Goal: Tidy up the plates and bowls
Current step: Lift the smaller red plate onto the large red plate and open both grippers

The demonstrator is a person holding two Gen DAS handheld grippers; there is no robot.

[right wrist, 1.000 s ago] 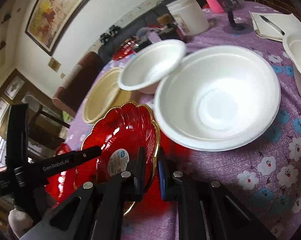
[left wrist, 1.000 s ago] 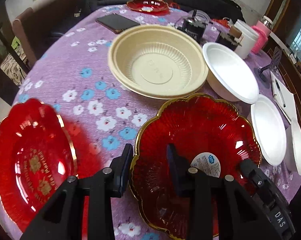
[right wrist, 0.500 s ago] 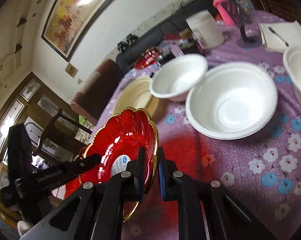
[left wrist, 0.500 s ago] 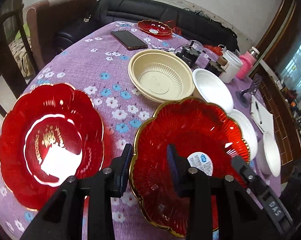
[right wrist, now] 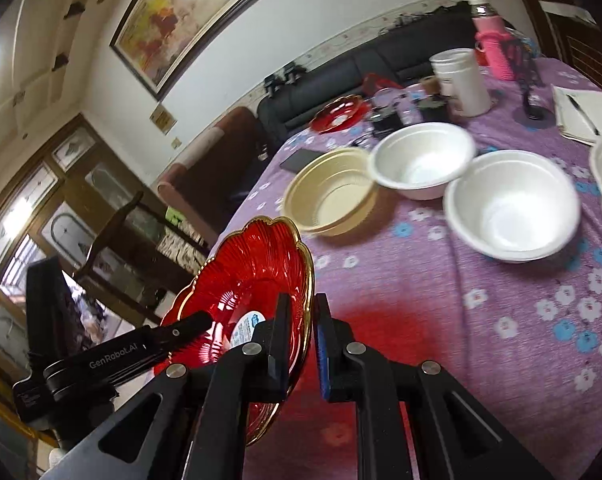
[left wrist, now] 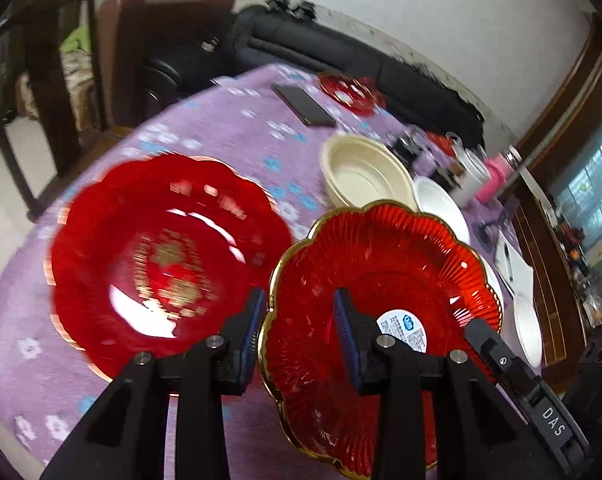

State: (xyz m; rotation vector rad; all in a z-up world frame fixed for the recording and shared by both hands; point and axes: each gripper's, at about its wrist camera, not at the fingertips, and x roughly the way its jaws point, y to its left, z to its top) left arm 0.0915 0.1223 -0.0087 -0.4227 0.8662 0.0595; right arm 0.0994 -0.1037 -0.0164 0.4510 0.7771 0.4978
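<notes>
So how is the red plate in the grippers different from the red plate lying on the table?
The held plate is off the table, tilted, gripped at its rim by both grippers; the other plate lies flat on the tablecloth. The held plate has a white sticker; the other shows gold markings. Both are red, scalloped and gold-rimmed.

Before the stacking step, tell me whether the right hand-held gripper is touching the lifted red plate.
Touching. The right wrist view shows the right hand-held gripper closed on the gold rim of the red plate, one finger on each side, the plate lifted off the table.
</notes>
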